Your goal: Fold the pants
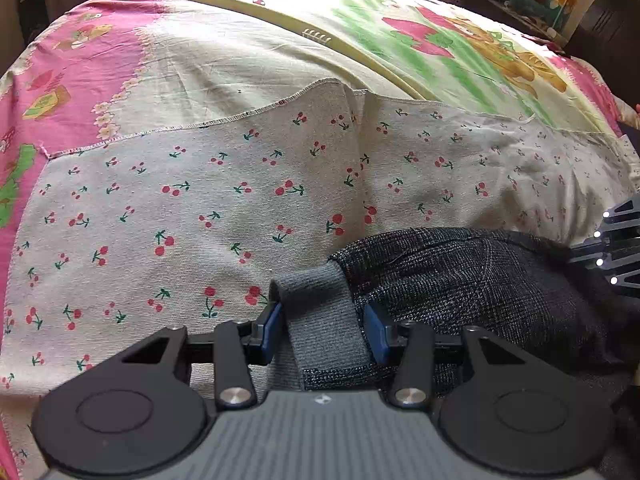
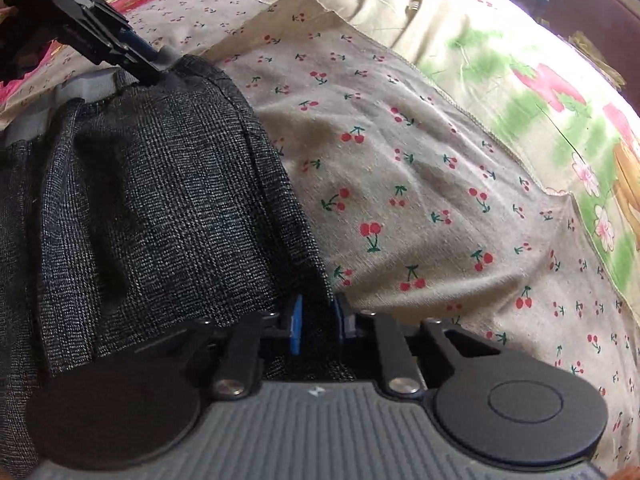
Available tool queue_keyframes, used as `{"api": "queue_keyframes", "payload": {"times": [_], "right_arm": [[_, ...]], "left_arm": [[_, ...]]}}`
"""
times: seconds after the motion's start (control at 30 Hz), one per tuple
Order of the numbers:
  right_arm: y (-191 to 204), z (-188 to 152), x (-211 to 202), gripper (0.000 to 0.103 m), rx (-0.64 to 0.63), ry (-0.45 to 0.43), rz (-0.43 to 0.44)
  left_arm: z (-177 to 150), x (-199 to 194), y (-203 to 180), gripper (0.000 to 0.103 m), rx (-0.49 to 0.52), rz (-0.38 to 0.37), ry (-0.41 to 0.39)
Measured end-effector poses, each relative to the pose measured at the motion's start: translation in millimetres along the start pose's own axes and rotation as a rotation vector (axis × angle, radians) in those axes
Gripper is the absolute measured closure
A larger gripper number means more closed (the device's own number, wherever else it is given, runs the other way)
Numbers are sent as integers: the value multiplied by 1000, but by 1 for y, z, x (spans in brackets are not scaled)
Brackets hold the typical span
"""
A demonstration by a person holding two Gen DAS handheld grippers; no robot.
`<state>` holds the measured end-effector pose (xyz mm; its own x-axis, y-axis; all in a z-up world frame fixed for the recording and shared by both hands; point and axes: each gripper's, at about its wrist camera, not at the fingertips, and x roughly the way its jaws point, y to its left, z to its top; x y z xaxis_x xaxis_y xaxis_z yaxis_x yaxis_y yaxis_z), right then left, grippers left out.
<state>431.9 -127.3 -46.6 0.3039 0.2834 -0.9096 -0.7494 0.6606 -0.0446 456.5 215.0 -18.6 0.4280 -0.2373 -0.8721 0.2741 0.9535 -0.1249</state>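
The left gripper (image 1: 323,330) has its blue pads either side of the pants' (image 1: 460,280) grey waistband (image 1: 320,320), gripping it at 6 o'clock in its view. The right gripper (image 2: 318,326) is clamped on the dark fabric edge. The pants (image 2: 152,200) lie bunched on a cherry-print cloth (image 1: 180,200) spread over a bedsheet (image 1: 400,40).
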Motion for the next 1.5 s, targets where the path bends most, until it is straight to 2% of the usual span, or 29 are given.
{"api": "queue_keyframes", "payload": {"times": [0.03, 0.07, 0.23, 0.33, 0.43, 0.5, 0.57, 0.63, 0.67, 0.77, 0.83, 0.87, 0.93, 1.0, 1.07, 1.13, 1.2, 1.3, 1.43, 1.5], "right_arm": [[5, 0, -1, 94, 0, -6, -24], [10, 0, -4, 99, -2, -18, -43], [21, -9, -41, 99, 60, -111, -46], [34, -20, -78, 99, 70, -198, -33], [57, -38, -110, 99, 52, -270, 4], [75, -55, -126, 99, 35, -302, 63], [103, -73, -133, 99, -12, -319, 129], [136, -93, -132, 99, -43, -309, 221], [154, -103, -129, 99, -57, -307, 295], [214, -138, -111, 99, -95, -251, 402], [249, -156, -101, 102, -161, -198, 430], [263, -162, -95, 102, -188, -164, 429], [291, -175, -87, 102, -218, -143, 313], [306, -175, -102, 101, -197, -176, 245], [314, -167, -128, 100, -188, -230, 187], [322, -156, -145, 98, -240, -296, 52], [321, -140, -148, 95, -220, -324, -7], [316, -112, -135, 95, -138, -345, -33], [316, -74, -98, 95, -81, -378, -14], [318, -53, -75, 95, -65, -378, 8]], "left_arm": [[1, -3, 0, 71, 6, 34, -17], [1, -5, 0, 75, 7, 49, -32], [-8, -30, 6, 86, -41, 32, -118], [-13, -50, 1, 86, -39, 19, -177], [-23, -74, -3, 86, -63, -28, -258], [-38, -92, -7, 86, -80, -48, -321], [-58, -103, -9, 86, -107, -54, -353], [-80, -111, -13, 86, -136, -59, -363], [-96, -117, -16, 86, -145, -69, -372], [-138, -131, -30, 86, -157, -60, -358], [-168, -136, -35, 86, -184, -27, -345], [-182, -136, -35, 86, -209, -6, -331], [-211, -134, -31, 86, -289, 64, -283], [-226, -136, -25, 85, -333, 89, -259], [-232, -145, -16, 83, -379, 100, -277], [-232, -150, -8, 79, -438, 100, -304], [-227, -147, -5, 78, -430, 146, -288], [-224, -148, -7, 77, -381, 175, -307], [-229, -174, -8, 77, -380, 201, -468], [-229, -177, -11, 77, -359, 187, -497]]}}
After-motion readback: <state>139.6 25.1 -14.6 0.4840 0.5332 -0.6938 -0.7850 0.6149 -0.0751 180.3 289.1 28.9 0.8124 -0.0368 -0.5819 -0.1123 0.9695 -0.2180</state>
